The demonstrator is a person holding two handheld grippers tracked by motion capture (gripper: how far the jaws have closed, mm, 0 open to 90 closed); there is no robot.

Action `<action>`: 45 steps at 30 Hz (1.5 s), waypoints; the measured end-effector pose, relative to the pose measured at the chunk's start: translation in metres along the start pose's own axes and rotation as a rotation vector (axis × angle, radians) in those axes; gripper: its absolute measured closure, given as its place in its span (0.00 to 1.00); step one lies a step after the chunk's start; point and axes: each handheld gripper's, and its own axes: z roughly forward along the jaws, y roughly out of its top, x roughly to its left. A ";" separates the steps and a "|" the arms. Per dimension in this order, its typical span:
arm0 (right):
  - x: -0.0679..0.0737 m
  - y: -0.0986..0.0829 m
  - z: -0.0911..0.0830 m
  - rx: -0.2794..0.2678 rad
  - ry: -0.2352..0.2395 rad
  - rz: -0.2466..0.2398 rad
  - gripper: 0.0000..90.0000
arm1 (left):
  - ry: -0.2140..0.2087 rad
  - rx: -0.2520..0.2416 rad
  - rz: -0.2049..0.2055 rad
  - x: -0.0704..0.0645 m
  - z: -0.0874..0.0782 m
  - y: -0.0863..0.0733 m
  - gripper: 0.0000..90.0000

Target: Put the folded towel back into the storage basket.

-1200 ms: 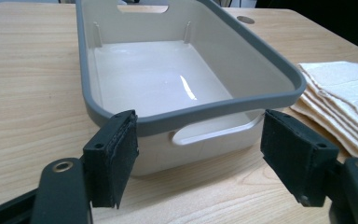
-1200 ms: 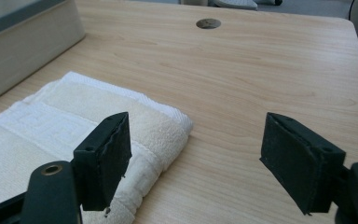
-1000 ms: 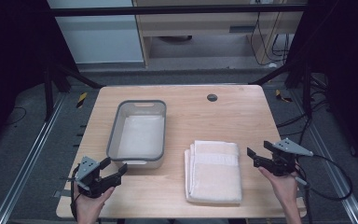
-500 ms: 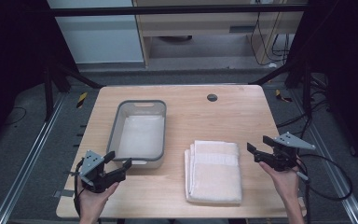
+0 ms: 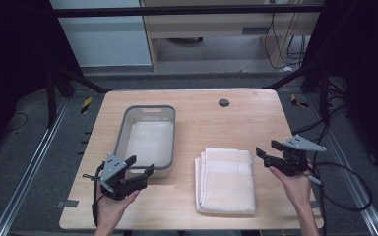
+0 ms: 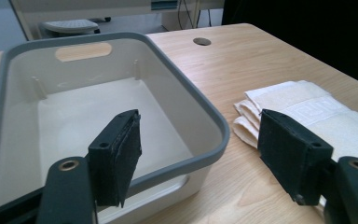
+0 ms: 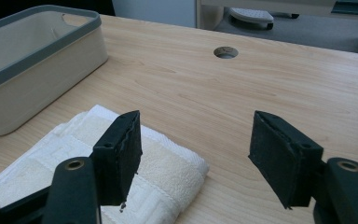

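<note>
1. Left hand-held gripper (image 5: 139, 166) jaws wide, empty, just beside the near end of the grey-rimmed tub (image 5: 123, 130).
2. Right hand-held gripper (image 5: 267, 150) jaws wide, empty, near the folded towel (image 5: 225, 179), to its right.
3. Towel flat on the surface (image 5: 246, 123), right of the tub.

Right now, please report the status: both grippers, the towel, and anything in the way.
Left gripper open, at the tub near corner. Right gripper open, beside the folded towel, not touching. Nothing between.
</note>
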 end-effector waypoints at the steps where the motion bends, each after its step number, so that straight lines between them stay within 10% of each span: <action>1: 0.000 0.000 0.000 0.000 -0.001 0.001 0.38 | -0.003 0.002 0.004 -0.002 0.001 0.001 0.33; 45: 0.013 -0.006 0.038 0.086 0.038 -0.048 0.34 | -0.146 0.137 0.091 -0.076 0.058 -0.013 0.33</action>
